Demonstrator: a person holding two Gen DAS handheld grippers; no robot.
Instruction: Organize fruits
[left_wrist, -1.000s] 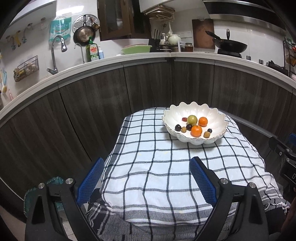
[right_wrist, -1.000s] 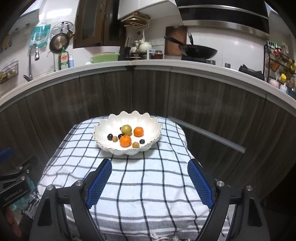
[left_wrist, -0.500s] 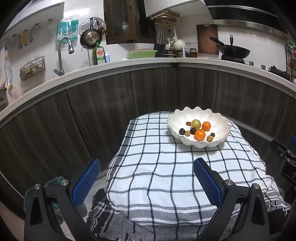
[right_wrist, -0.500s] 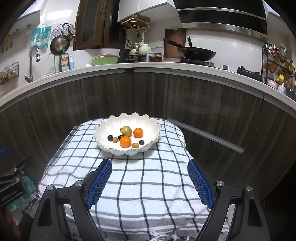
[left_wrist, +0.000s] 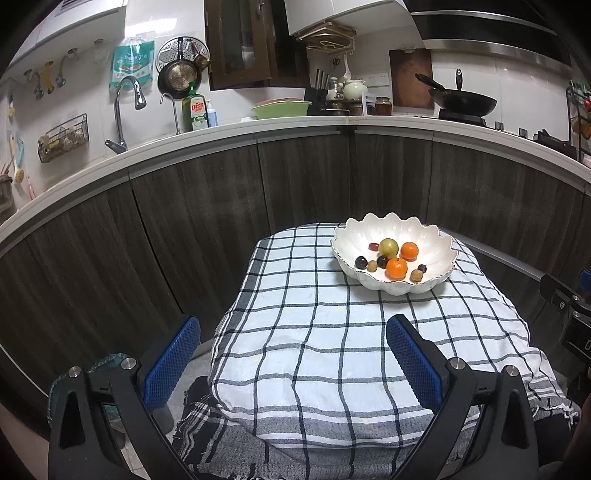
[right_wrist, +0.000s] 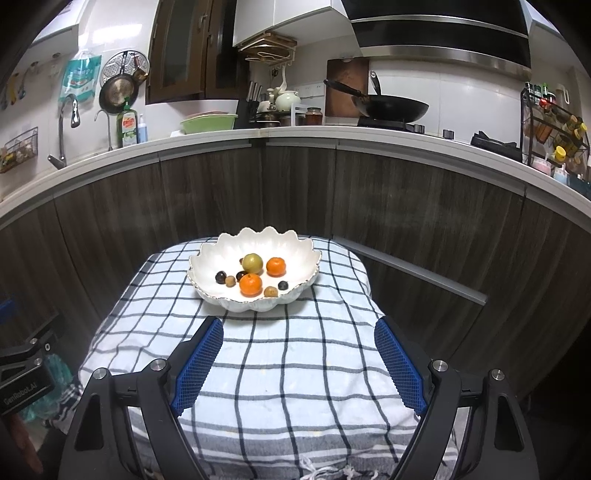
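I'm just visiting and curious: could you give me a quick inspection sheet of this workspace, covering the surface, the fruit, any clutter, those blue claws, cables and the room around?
Surface: checked cloth draped over a small table, wrinkled, hanging over the edges.
Job's things: white scalloped bowl at the far end, holding two oranges, a green fruit and several small dark and tan fruits.
Clutter: nothing seen on the cloth outside the bowl.
Grippers: left gripper and right gripper both open, empty, short of the bowl.
Cables: nothing seen.
Surroundings: kitchen counter with wok, green basin, tap, dish soap.

small table w/ checked cloth (left_wrist: 317, 332); white scalloped bowl (left_wrist: 436, 243) on cloth.
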